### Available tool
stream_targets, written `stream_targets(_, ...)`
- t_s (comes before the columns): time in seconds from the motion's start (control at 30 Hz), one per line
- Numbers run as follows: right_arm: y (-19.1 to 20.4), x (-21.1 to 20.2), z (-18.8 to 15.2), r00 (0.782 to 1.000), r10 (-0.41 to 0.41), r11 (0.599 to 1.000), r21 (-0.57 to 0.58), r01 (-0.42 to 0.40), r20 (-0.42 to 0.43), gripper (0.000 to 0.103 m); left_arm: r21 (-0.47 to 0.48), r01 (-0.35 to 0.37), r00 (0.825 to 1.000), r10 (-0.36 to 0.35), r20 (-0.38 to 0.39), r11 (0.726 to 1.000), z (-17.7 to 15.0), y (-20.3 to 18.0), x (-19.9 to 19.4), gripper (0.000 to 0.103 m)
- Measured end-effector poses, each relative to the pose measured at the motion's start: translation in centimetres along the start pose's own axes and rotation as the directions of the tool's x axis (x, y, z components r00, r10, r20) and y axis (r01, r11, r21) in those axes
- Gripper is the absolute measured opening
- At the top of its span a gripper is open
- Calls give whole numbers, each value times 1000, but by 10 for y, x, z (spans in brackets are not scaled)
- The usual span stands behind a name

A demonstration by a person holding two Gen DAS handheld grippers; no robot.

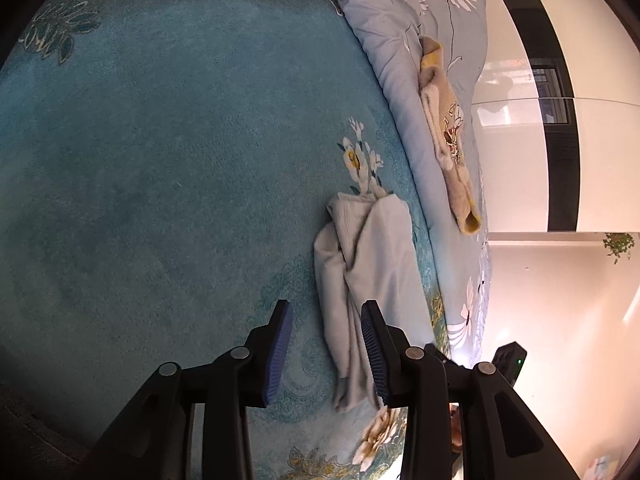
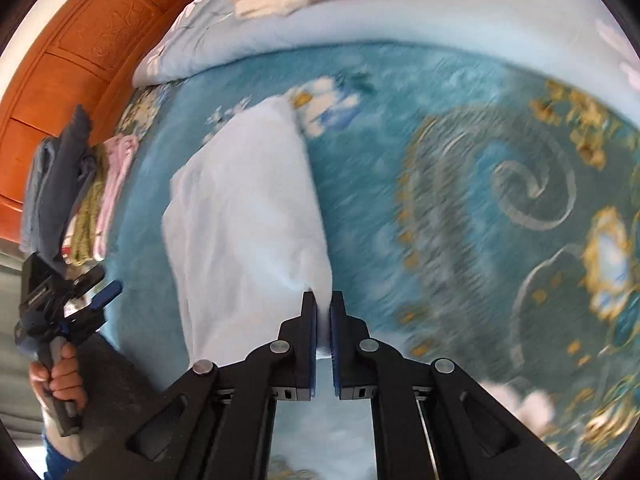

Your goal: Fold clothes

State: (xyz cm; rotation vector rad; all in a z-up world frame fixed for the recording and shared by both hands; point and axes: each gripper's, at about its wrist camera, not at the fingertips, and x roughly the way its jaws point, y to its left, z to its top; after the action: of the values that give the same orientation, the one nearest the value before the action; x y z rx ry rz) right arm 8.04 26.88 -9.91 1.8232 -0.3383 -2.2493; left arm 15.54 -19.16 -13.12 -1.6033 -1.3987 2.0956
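Right tongs (image 2: 323, 308) are closed on the near edge of a pale blue garment (image 2: 244, 208) spread on the teal floral bedspread (image 2: 460, 184). At 9 o'clock, a stack of folded clothes (image 2: 76, 192) sits by the wooden headboard (image 2: 68, 60). Left tongs (image 2: 100, 298) appear at 8 o'clock, hand-held; their state is unclear.

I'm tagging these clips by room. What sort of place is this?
Most likely a bedroom. The pale garment lies on a bed with a teal floral blanket; a daisy-print quilt is bunched along its edge, and a carved wooden headboard stands behind a stack of folded clothes.
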Motion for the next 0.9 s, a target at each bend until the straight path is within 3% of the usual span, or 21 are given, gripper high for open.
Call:
stream_targets(0.1,-30,0,21,1000,7,998,64,-6,-5,6,45,-54,998,55,-22,998,-2,-8,10,41)
stream_targets(0.23,-35,10,21,999,27,997,70,-25,-26,9,92,-87,993,94,-66,992,0,-19,30,41)
stream_targets(0.33,-49,10,9,997,76,984,163,-76,6,26,105,-117,986,128,-103,988,4,-24,51,42)
stream_targets(0.37,-57,8,2,994,101,972,211,-105,30,37,108,-123,984,135,-112,986,6,-26,59,43)
stream_targets(0.43,-71,3,-15,984,159,936,305,-175,76,41,115,-135,980,150,-130,984,11,-29,73,43)
stream_targets(0.53,-88,3,-42,957,259,851,437,-291,132,54,32,-68,983,72,-171,997,23,-27,93,54)
stream_targets(0.6,-96,7,-59,932,320,783,506,-360,169,55,-38,-30,983,23,-184,999,30,-24,104,58)
stream_targets(0.67,-98,13,-70,918,348,739,545,-395,192,55,-31,-56,983,50,-177,998,36,-28,112,62)
stream_targets(0.8,-95,23,-78,916,334,705,586,-400,223,55,15,-111,978,112,-175,994,41,-38,125,68)
stream_targets(0.9,-87,29,-74,914,328,699,590,-404,238,55,9,-112,979,112,-168,994,43,-43,131,73)
